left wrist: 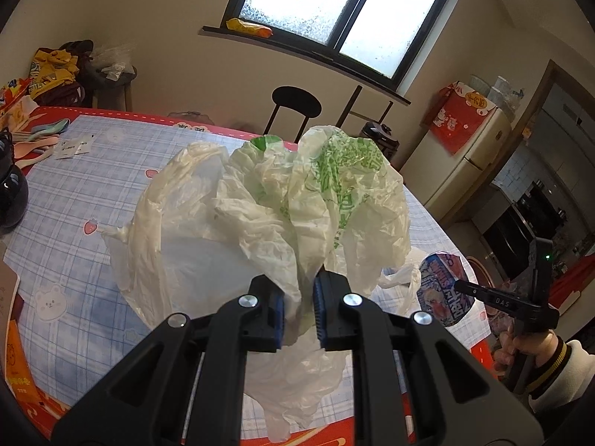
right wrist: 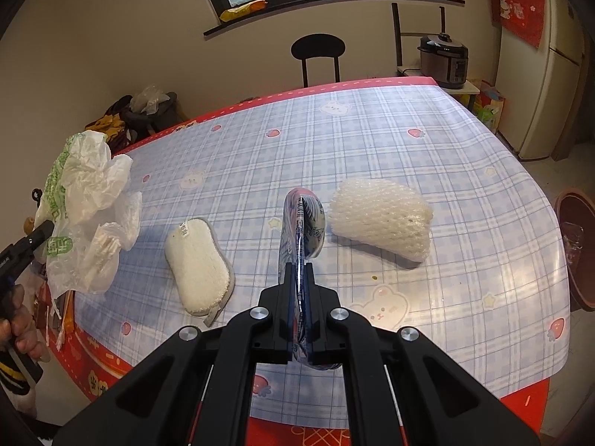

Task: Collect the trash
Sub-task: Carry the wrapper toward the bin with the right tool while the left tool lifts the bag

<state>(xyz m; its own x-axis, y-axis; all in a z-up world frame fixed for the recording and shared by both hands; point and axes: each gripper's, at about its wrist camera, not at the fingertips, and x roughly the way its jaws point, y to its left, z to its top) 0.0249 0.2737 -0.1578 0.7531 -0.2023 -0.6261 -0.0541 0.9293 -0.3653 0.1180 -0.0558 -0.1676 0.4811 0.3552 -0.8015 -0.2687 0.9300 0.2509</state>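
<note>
Here a white plastic bag (left wrist: 275, 208) is shown pinched by its gathered film in the left gripper (left wrist: 299, 310) above the desk (left wrist: 74, 193), while a printed foil wrapper (right wrist: 302, 223) is clamped edge-on in the right gripper (right wrist: 300, 319). The bag mouth is bunched shut, so the wrapper could be dropped outside it; thin film may be pulled free. A sponge (right wrist: 199, 265) and foam netting (right wrist: 381, 219) are left on the desk.
</note>
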